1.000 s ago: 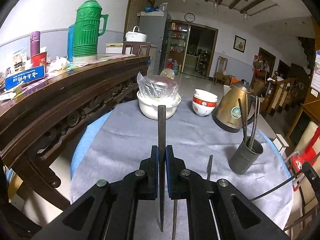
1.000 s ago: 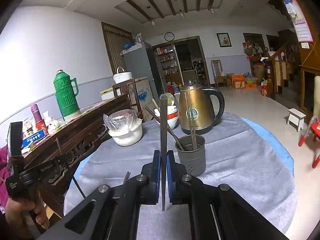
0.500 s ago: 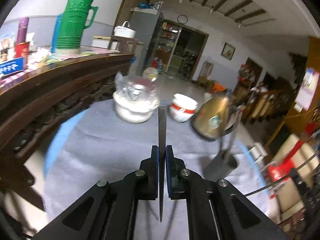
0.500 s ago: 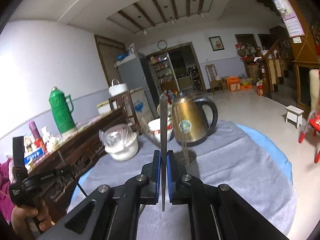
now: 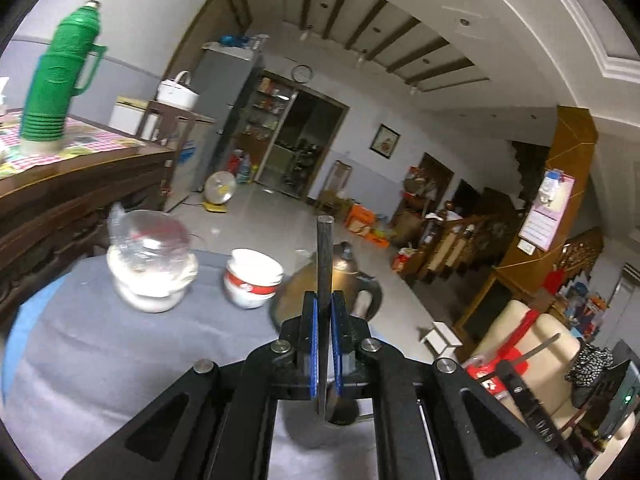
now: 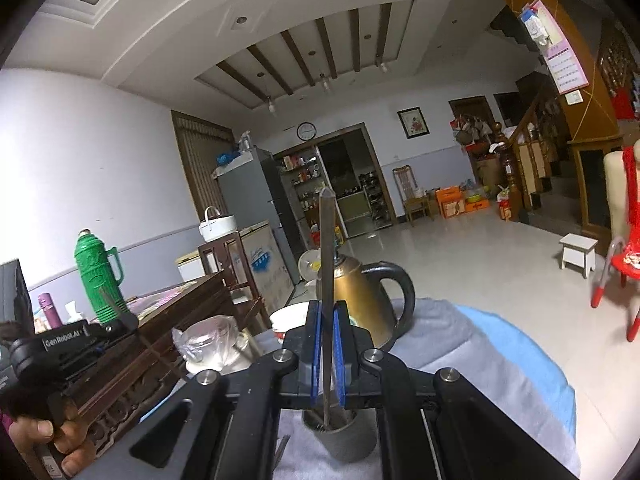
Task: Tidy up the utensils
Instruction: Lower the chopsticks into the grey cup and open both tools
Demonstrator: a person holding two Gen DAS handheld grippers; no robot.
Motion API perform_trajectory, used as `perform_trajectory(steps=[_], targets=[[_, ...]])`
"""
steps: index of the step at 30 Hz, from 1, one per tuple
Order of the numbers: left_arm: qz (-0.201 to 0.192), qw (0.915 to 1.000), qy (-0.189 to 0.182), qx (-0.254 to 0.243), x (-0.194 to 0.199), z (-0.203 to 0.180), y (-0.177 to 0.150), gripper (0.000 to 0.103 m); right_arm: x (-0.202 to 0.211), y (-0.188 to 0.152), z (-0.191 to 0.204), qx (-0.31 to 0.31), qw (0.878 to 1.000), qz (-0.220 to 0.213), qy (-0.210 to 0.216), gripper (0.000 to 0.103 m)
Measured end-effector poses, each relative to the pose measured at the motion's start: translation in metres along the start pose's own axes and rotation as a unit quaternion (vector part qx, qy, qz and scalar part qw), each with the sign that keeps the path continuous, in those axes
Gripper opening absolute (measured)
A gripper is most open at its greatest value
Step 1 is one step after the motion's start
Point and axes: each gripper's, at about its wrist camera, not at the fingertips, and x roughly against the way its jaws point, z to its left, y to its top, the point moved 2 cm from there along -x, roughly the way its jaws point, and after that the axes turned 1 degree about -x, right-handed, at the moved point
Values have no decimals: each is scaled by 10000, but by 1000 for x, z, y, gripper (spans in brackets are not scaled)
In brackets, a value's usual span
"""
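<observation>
Right tool (image 6: 326, 354) clamped on chopstick (image 6: 326, 280), tip over grey holder (image 6: 340, 436) on tabletop (image 6: 460, 344). Left tool (image 5: 324, 344) likewise clamped on chopstick (image 5: 324, 264). Sticks best kept vertical, lowered into holder mouth before release.

Landmark: kettle (image 6: 360, 300), standing on the cloth-covered table (image 6: 460, 344). Utensil holder (image 6: 340, 436) sits on the table in front of the kettle, nearer the camera, with stick ends inside it. Stacked bowls (image 5: 252, 280) sit on the table just left of the kettle. Plastic-wrapped bowl (image 5: 154, 268) further left, apart from the stacked bowls. Sideboard (image 6: 188, 312) runs along the table's left edge, well left of the kettle; thermos (image 6: 98, 276) stands on it. Fan (image 5: 218, 192) on the floor behind the kettle. Fridge (image 6: 256, 216) behind the kettle, beyond the sideboard's far end. Stool (image 6: 578, 252) on the floor, well right of the kettle.
</observation>
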Motion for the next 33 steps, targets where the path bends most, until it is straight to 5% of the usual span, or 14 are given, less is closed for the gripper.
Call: perform_trajectory(steps=[27, 30, 32, 33], targets=[[1195, 9915, -7, -518, -100, -28, -50, 7, -92, -40, -7, 233, 9893, 1441, -76, 8], [1276, 9901, 23, -592, -97, -27, -51, 40, -99, -44, -14, 123, 9854, 1678, -257, 15], [1109, 9924, -7, -532, -85, -23, -45, 53, -95, -43, -19, 43, 9858, 1635, -381, 28], [975, 9937, -22, -544, -74, -21, -40, 55, -91, -41, -21, 11, 9867, 1569, -435, 48]])
